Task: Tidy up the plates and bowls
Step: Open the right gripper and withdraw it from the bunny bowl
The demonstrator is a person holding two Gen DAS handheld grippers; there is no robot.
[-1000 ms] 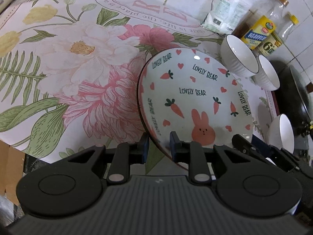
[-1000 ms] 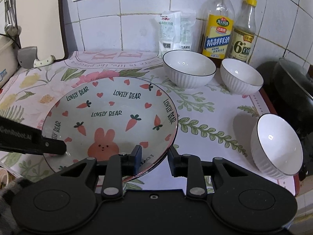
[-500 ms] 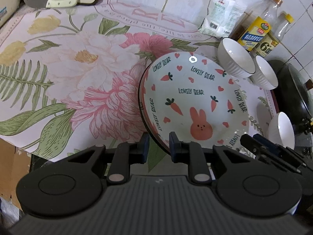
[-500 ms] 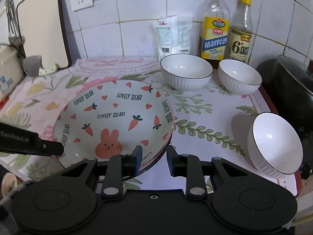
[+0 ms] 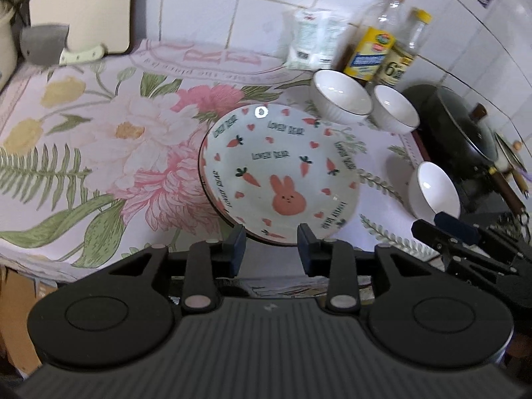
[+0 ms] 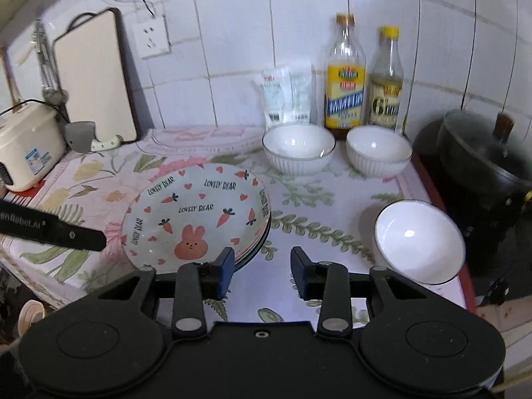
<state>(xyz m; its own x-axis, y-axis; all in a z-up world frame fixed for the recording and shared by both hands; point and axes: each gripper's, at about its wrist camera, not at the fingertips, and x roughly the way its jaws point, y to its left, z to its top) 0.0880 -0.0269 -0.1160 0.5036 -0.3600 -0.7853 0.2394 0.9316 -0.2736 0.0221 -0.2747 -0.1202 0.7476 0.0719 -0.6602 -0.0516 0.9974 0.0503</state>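
A white-tiled kitchen wall backed a tabletop (image 6: 186, 302) covered with a floral cloth.

The left hand-held gripper (image 5: 271, 244) hung at the near edge, its jaws opening with nothing pressed between them; the rim of the rabbit plate (image 5: 282, 173) showed just beyond the gap, free of the pads. The right hand-held gripper (image 6: 261, 271) likewise had its jaws opening, narrow rather than wide, over bare cloth just right of the plate's near rim. Judging by this, both had let go so the plate could settle where it belonged.

The rabbit plate lay flat on top of a stack of plates (image 6: 262, 242), whose lower rims showed at its right side in the right wrist view. That nesting seemed the point: like plates gathered into one pile, near the middle of the cloth.

To the right, a white bowl (image 6: 419, 241) sat alone and tipped on its side towards the near edge, well apart from the others, so it probably had yet to be sorted. Farther back, two more ribbed bowls stood upright side by side, the larger bowl (image 6: 298, 149) left and the smaller bowl (image 6: 379, 153) right, close to the wall.

Behind them stood two bottles (image 6: 345, 76) and some white packets (image 6: 286, 93). A dark lidded pot (image 6: 482, 159) sat at far right, off the cloth. At far left a cutting board (image 6: 96, 76) leaned on the wall with a cleaver (image 6: 86, 138) at its foot, beside a cream appliance (image 6: 26, 146).
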